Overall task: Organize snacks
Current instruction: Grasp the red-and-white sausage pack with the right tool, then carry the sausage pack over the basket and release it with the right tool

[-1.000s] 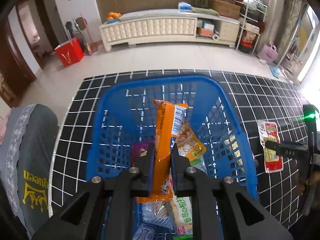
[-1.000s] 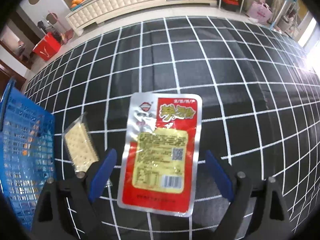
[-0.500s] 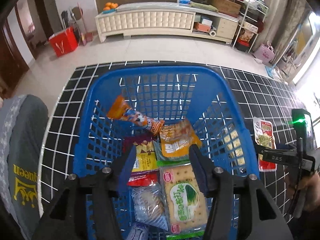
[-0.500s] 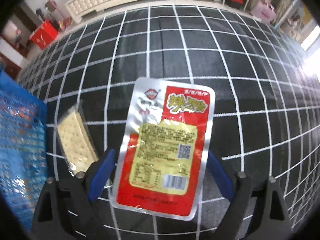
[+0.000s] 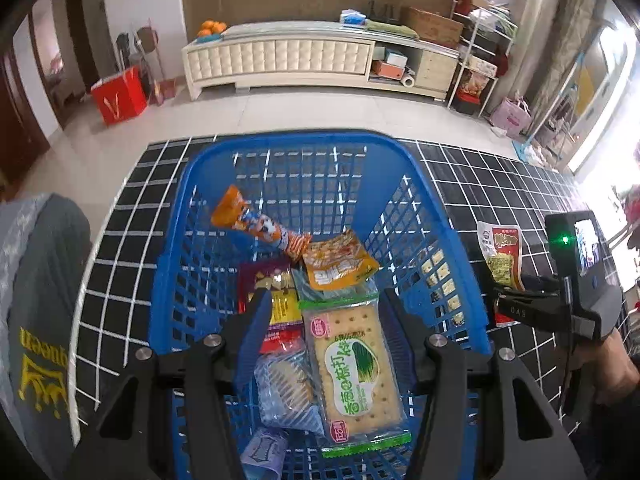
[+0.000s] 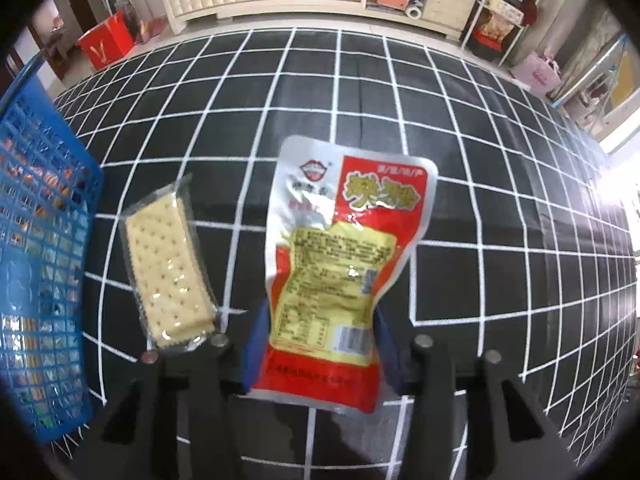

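My left gripper [image 5: 325, 304] hangs open over the blue basket [image 5: 296, 140], with nothing between its fingers. In the basket lie an orange tube packet [image 5: 256, 224], a green cracker pack [image 5: 356, 364] and several other snacks. On the black grid tablecloth [image 6: 360, 80], my right gripper [image 6: 320, 320] is closing its jaws on the lower part of a red and silver snack packet [image 6: 344, 240]. The pads press its sides and the packet buckles. A clear pack of crackers [image 6: 168, 264] lies just left of it, beside the basket wall [image 6: 44, 240]. The left wrist view shows the right gripper [image 5: 516, 300] at the red packet [image 5: 500, 252].
A person's grey sleeve [image 5: 36, 320] sits left of the basket, and a hand [image 5: 612, 364] holds the right gripper. Beyond the table's far edge are the tiled floor, a white cabinet [image 5: 280, 60] and a red bag [image 5: 118, 94].
The left gripper opened and let go of the orange packet, which now lies at the back of the basket. The right gripper's wide jaws closed onto the red packet, buckling it.
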Motion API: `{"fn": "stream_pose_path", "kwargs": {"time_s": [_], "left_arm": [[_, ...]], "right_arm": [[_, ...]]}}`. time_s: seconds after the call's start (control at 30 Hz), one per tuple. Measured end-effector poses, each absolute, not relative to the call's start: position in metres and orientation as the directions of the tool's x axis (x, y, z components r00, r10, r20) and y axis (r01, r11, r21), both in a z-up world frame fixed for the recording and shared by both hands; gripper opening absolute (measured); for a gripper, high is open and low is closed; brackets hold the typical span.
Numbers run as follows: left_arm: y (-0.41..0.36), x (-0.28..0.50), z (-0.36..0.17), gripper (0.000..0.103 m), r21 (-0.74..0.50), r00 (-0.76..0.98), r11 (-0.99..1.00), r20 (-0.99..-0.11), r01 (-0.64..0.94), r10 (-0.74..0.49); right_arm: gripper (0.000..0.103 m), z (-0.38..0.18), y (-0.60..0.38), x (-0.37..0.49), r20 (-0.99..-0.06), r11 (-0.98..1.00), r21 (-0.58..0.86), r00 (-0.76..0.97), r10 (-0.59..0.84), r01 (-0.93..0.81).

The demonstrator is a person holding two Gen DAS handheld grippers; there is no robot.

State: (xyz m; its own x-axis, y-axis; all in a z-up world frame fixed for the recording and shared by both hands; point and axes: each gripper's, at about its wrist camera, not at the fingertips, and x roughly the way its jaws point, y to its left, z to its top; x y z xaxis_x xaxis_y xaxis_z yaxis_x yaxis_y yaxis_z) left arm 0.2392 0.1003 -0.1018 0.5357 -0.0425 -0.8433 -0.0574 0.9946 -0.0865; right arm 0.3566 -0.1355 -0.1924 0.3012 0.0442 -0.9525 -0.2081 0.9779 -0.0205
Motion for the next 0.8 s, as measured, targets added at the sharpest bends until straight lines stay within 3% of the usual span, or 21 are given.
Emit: {"fn": "stream_pose_path", "kwargs": {"time_s": [0.27, 0.57, 0.8], "left_arm": [[0.107, 0.229, -0.106, 0.053, -0.131, 0.522, 0.987, -0.851, -0.093, -0.064], [0.099, 0.212, -0.102, 0.053, -0.108, 0.51, 0.989, -0.859, -0.103, -0.041], [0.096, 0.199, -0.088, 0.053, -0.09, 0.524, 0.99, -0.852, -0.11, -0.019]], "right_arm": [[0.037, -0.192, -0.157, 0.351, -0.945, 0.98, 0.066, 0.303, 0.121, -0.187], [0.035, -0.19, -0.165, 0.321, -0.934, 0.975, 0.09, 0.321, 0.154, -0.204], [0.035, -0.153, -0.169, 0.301, -0.907, 0.966, 0.121, 0.369, 0.201, -0.228]]}}
